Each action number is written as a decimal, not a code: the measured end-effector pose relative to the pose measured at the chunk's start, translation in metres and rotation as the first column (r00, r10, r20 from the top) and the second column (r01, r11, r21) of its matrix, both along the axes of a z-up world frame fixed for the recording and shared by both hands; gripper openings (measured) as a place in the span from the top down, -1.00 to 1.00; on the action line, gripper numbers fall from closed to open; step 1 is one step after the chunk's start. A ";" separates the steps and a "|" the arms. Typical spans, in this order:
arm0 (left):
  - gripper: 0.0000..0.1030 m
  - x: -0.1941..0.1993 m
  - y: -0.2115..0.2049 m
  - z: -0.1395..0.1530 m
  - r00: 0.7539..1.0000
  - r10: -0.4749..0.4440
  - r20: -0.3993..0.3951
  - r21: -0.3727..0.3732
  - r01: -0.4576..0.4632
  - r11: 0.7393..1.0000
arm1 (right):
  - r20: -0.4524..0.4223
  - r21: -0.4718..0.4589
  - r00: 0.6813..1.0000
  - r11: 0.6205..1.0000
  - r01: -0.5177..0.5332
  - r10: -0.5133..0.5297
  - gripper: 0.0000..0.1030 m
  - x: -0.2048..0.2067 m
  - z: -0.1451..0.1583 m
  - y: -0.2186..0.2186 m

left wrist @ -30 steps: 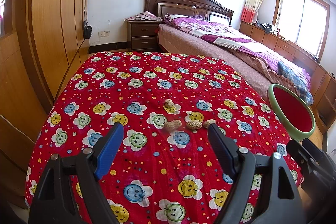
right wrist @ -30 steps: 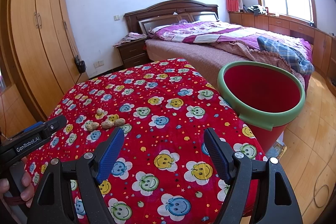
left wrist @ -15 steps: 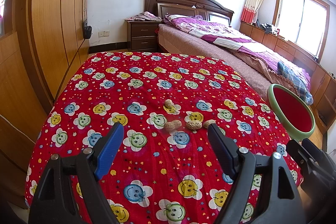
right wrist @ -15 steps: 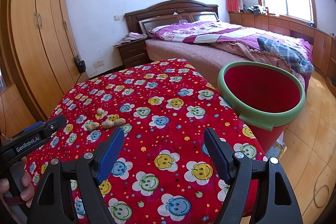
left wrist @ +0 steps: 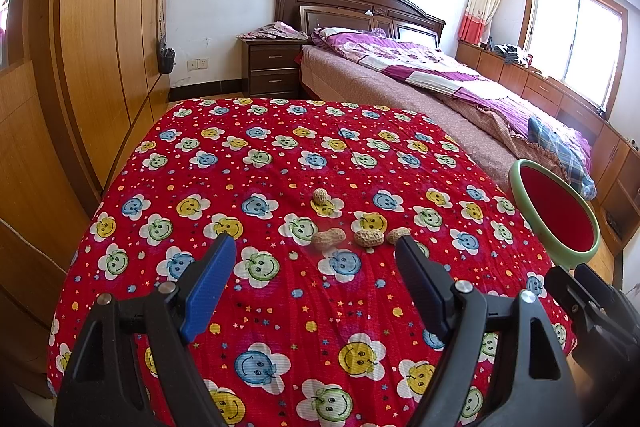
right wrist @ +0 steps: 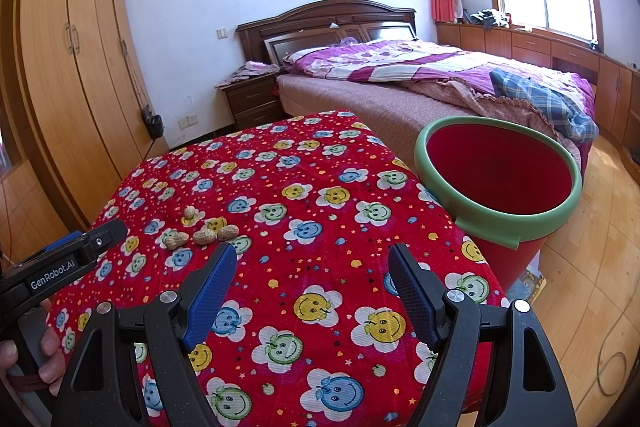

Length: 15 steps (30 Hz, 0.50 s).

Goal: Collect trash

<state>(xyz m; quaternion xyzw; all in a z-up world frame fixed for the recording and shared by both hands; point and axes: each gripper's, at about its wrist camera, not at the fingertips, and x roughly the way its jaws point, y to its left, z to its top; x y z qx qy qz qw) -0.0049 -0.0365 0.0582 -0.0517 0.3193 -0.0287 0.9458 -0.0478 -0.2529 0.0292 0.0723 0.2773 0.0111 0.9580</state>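
Hovering wide open over the red smiley-flower cloth surface (left wrist: 280, 307), the left gripper (left wrist: 316, 267) faces four tan peanut shells (left wrist: 352, 231); none yet binned. Next: pinch one, carry to the red green-rimmed bucket (right wrist: 500, 219). The right gripper (right wrist: 312, 275) is open, empty.

My left gripper (left wrist: 316, 267): black frame, blue pads, silver screws, white "GenRobot.AI" lettering. My right gripper (right wrist: 312, 275): identical. Bare-skinned hand (right wrist: 36, 363).
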 end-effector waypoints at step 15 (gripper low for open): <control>-0.60 0.000 0.000 0.000 1.000 -0.001 0.001 -0.001 0.001 1.000 | 0.008 -0.002 1.000 1.000 0.001 -0.001 -0.53 -0.001 0.005 0.000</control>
